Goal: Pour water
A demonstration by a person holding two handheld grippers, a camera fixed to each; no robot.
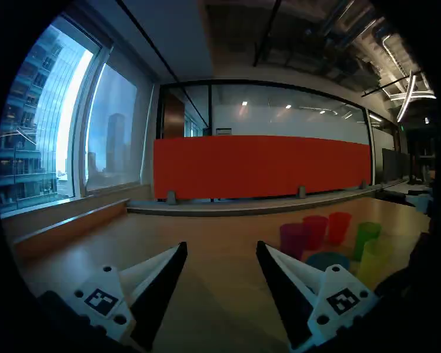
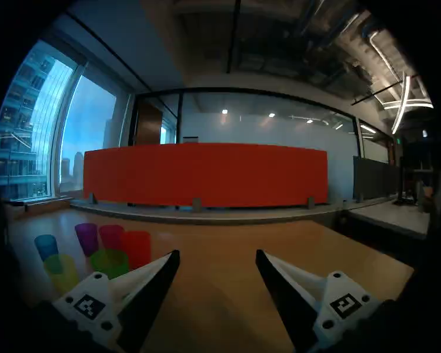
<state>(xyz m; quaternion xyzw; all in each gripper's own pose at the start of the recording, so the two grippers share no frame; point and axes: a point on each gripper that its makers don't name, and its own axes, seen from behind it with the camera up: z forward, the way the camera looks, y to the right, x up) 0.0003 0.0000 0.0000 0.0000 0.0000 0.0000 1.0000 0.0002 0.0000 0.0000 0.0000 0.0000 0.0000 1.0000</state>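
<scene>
a long red screen (image 1: pixel 261 167) across the far side of a big wooden table (image 1: pixel 220 235). small grey feet (image 1: pixel 171 197) right under the red screen. a glass wall (image 1: pixel 279 115) behind and above the red screen, with little round lights (image 1: pixel 244 103) shining in it. a brown door (image 1: pixel 174 115) just past the left end of the red screen. big windows (image 1: pixel 103 106) further left of the red screen, with tall buildings (image 1: pixel 26 147) and blue sky outside. long bright lamps (image 1: pixel 407 97) high up to the right of the red screen. dark pipes (image 1: pixel 314 35) on the ceiling, far above it. a grey screen (image 2: pixel 376 176) and another desk (image 2: pixel 397 217) off to the right of the red screen.
</scene>
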